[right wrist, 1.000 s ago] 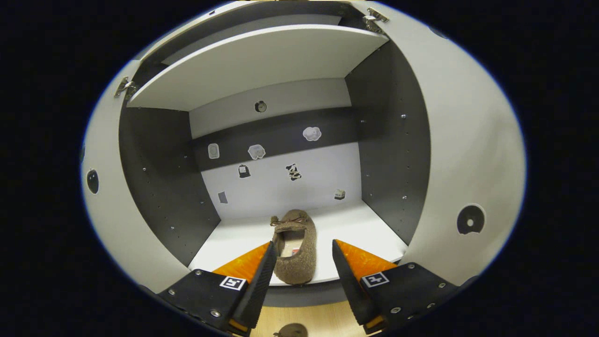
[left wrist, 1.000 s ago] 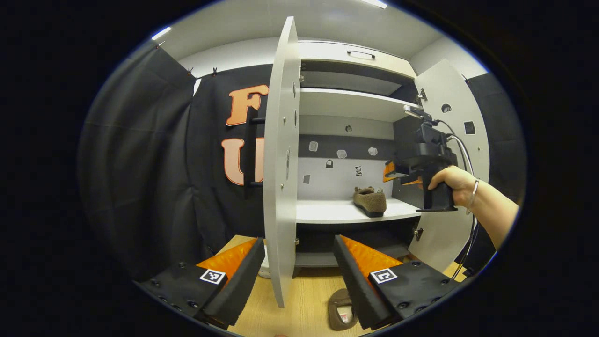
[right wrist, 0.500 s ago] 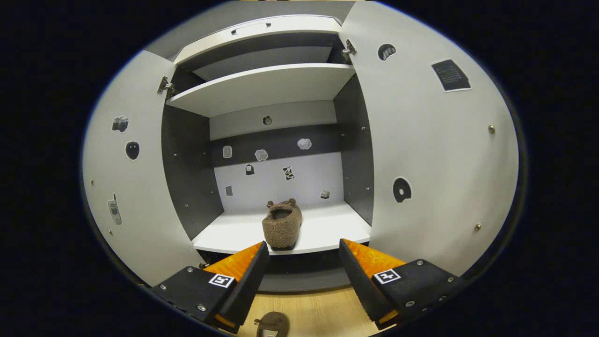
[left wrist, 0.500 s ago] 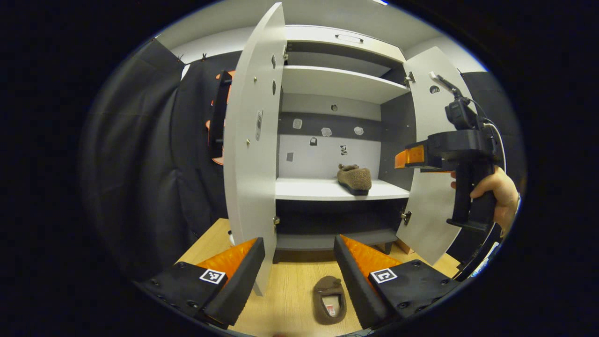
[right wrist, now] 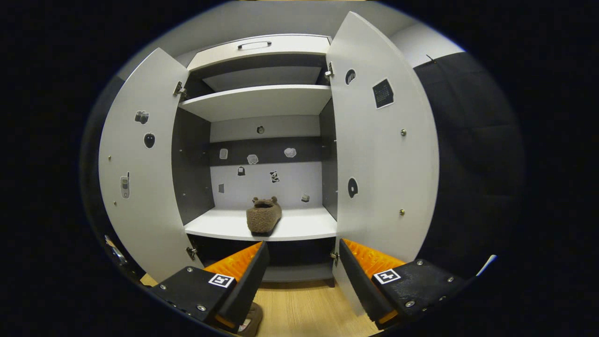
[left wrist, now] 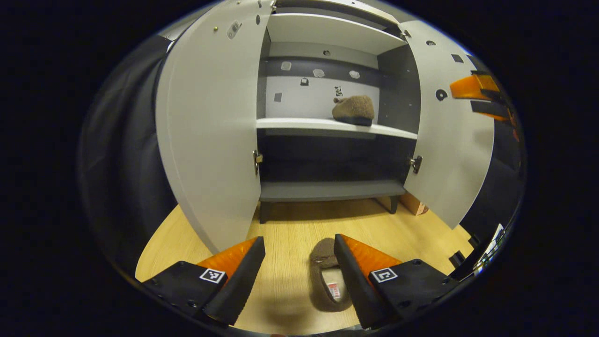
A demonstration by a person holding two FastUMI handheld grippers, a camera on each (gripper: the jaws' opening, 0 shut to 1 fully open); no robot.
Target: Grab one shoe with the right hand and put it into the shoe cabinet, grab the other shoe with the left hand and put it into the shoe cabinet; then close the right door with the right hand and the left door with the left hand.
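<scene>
One fuzzy brown shoe (left wrist: pixel 353 109) (right wrist: pixel 264 216) rests on the white middle shelf (left wrist: pixel 299 123) (right wrist: pixel 299 225) of the shoe cabinet. The other brown shoe (left wrist: pixel 327 276) lies on the wooden floor (left wrist: pixel 281 234), toe toward the cabinet; in the right gripper view a bit of that shoe (right wrist: pixel 252 322) peeks out low. My left gripper (left wrist: pixel 299 269) hangs open above the floor, the shoe just inside its right finger. My right gripper (right wrist: pixel 303 276) is open and empty, back from the cabinet; the right gripper (left wrist: pixel 477 96) also shows at the right in the left gripper view. Both doors stand open.
The left door (left wrist: pixel 210 126) (right wrist: pixel 140 168) and the right door (left wrist: pixel 449 135) (right wrist: pixel 383 154) swing outward toward me. A dark lower shelf (left wrist: pixel 327 189) sits near the floor, an upper shelf (right wrist: pixel 257 100) above. Black cloth hangs on both sides.
My left gripper tilted down and drew near the floor shoe, which now sits by its right finger. My right gripper pulled back from the shelf, leaving the first shoe there.
</scene>
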